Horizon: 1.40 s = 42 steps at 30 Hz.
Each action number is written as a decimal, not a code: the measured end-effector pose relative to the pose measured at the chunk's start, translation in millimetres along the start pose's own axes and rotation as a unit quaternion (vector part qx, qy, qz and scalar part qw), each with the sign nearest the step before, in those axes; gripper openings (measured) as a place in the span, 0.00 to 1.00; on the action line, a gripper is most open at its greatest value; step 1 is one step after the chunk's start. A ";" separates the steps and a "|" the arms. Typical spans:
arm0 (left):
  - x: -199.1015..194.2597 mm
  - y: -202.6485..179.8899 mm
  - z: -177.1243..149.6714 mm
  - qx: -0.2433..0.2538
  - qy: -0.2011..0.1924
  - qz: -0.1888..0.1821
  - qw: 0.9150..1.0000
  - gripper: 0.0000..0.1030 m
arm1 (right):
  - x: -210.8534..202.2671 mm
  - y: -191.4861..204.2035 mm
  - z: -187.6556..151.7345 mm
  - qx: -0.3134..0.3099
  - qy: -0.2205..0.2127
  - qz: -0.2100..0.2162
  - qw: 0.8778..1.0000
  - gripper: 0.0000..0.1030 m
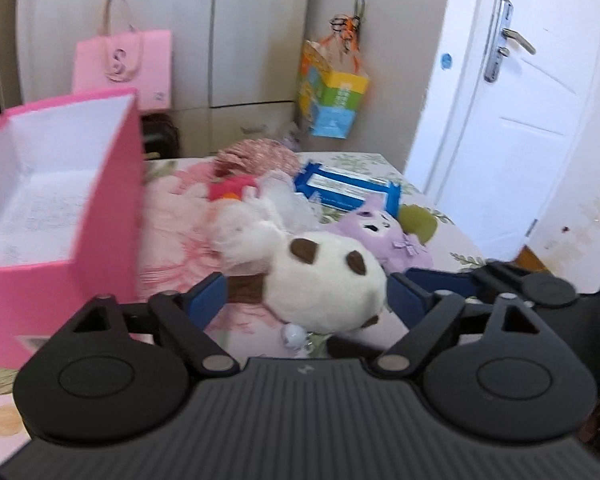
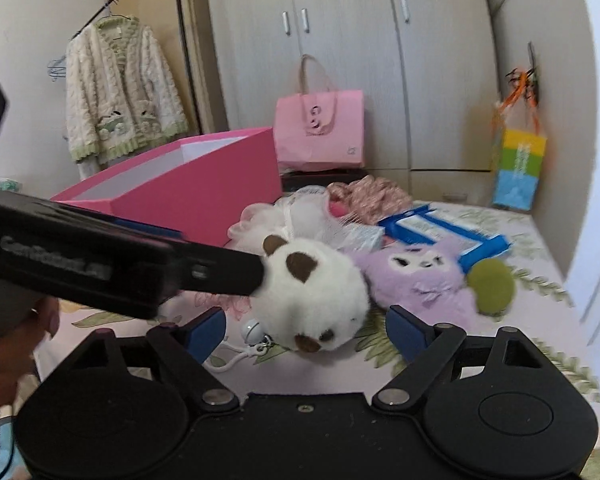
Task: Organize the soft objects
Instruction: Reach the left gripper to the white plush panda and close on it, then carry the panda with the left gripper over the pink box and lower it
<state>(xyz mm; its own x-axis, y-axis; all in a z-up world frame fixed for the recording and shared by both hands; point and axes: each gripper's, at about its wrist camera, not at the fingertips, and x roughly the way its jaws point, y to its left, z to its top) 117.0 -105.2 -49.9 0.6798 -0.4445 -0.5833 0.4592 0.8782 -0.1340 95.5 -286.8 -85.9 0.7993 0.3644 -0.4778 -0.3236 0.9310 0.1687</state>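
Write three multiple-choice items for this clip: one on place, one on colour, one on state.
1. Where is the purple plush toy?
A. inside the pink box
B. on the bed beside the white plush toy
C. hanging on the door

2. What colour are the white plush toy's patches?
A. brown
B. blue
C. green

3. How do the right tongs stand?
A. shut on the ball
B. open
C. shut on nothing

Answers: 1 B, it lies next to the white toy; 2 A, brown patches show; 3 B, the fingers are apart, with the white toy in front of them.
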 end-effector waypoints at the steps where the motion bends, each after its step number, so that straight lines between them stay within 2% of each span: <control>1: 4.7 0.8 -0.8 -0.004 0.002 -0.004 1.000 0.79 | 4.3 -0.8 -1.2 0.001 0.001 0.007 1.000 0.87; 6: 28.3 6.7 -0.5 -0.024 0.012 -0.032 0.999 0.74 | 24.2 -8.3 -5.0 0.010 0.005 0.010 1.000 0.83; 10: 37.1 8.6 -3.4 -0.031 0.021 -0.052 0.998 0.64 | 35.9 -15.2 -5.5 0.029 0.008 0.019 0.999 0.72; 12: 32.0 3.5 -6.6 -0.007 0.012 -0.048 0.999 0.63 | 35.9 -14.9 -6.5 0.031 0.003 0.019 0.999 0.69; 16: 21.0 -2.7 -12.0 0.002 0.011 -0.046 0.999 0.62 | 26.0 -3.8 -10.5 0.012 -0.007 0.003 1.000 0.67; 23: -3.0 -3.6 -16.4 -0.008 0.029 -0.060 0.998 0.62 | 3.7 13.5 -9.9 0.022 0.012 -0.013 1.000 0.67; 27: -18.4 -3.7 -17.7 -0.011 0.041 -0.053 0.998 0.63 | -6.8 26.2 -6.5 0.026 0.025 -0.013 0.999 0.66; 35: -46.7 13.7 -21.0 -0.041 0.077 -0.032 0.996 0.63 | -9.9 52.6 1.2 0.043 0.080 0.020 0.996 0.66; 42: -83.6 39.6 -18.3 -0.071 0.073 -0.011 0.995 0.63 | -10.5 85.1 15.1 0.038 0.098 0.058 0.993 0.66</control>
<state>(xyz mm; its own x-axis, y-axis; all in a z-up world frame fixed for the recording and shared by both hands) 67.9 -30.1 -21.1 0.5757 -0.4429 -0.6873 0.3812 0.8890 -0.2536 67.2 -211.0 -53.5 0.6425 0.4661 -0.6083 -0.3636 0.8841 0.2935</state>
